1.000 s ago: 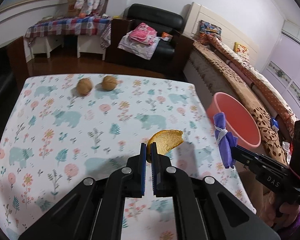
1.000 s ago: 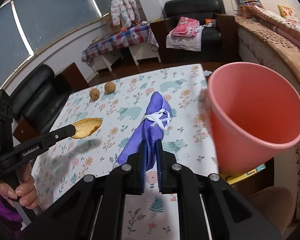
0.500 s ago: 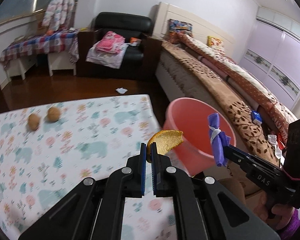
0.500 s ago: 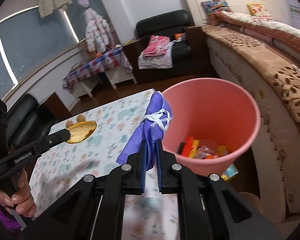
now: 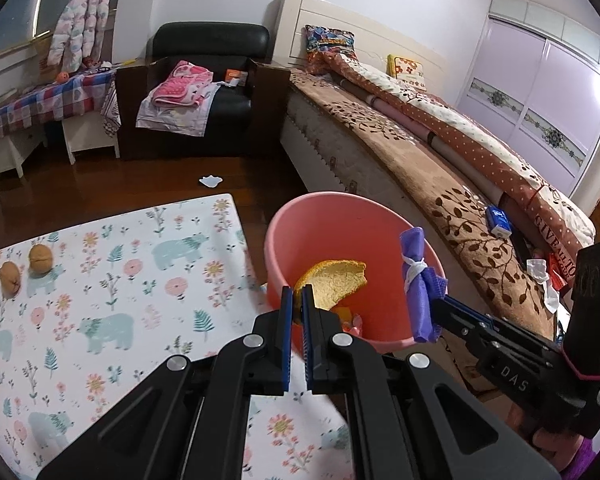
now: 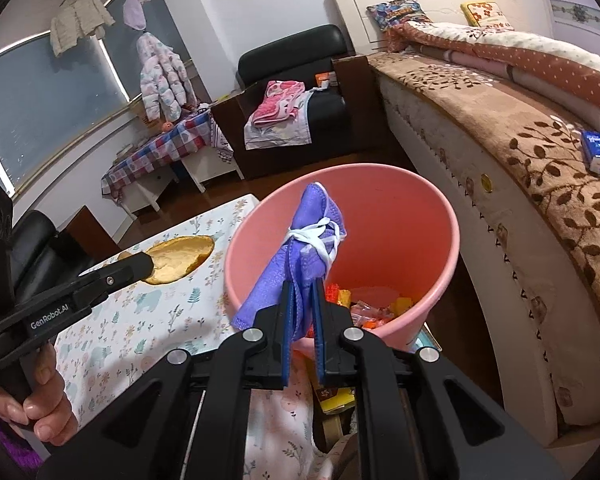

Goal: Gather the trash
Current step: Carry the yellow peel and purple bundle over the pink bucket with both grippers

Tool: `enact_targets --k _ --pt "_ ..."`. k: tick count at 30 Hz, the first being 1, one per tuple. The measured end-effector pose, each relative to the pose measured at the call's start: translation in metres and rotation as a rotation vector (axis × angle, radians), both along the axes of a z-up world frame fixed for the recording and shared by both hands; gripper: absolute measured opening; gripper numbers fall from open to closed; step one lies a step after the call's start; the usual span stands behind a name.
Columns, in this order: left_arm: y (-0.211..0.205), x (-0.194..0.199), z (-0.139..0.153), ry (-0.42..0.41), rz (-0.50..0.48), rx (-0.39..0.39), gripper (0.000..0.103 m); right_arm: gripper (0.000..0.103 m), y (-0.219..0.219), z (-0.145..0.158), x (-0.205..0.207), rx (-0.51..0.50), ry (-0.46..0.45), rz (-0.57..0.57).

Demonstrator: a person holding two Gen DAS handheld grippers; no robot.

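The pink bin looks like smooth plastic with a slight shine. Beside it, the table is covered by a matt printed cloth with flowers and bears. The orange peel has a rough, dull inner side. The purple mask is soft matt fabric, tied with white string. Both grippers are matt black plastic with metal screws.

Both wrist views look down close over the pink bin; each shows the other hand-held gripper.
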State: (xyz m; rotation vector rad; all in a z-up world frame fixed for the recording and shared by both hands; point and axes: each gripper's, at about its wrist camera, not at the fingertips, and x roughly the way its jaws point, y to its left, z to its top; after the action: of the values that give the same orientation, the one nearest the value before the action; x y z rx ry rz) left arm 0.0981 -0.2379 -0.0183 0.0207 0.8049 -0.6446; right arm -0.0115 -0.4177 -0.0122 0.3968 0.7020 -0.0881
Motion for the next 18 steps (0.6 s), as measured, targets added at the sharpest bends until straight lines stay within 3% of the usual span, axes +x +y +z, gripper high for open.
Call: enact_targets --k 18 --pt "-0.059 0.005 -0.014 -0.01 -0.028 0.079 0.004 0.009 -0.02 -0.011 0.004 -0.008 0.021 -0.031"
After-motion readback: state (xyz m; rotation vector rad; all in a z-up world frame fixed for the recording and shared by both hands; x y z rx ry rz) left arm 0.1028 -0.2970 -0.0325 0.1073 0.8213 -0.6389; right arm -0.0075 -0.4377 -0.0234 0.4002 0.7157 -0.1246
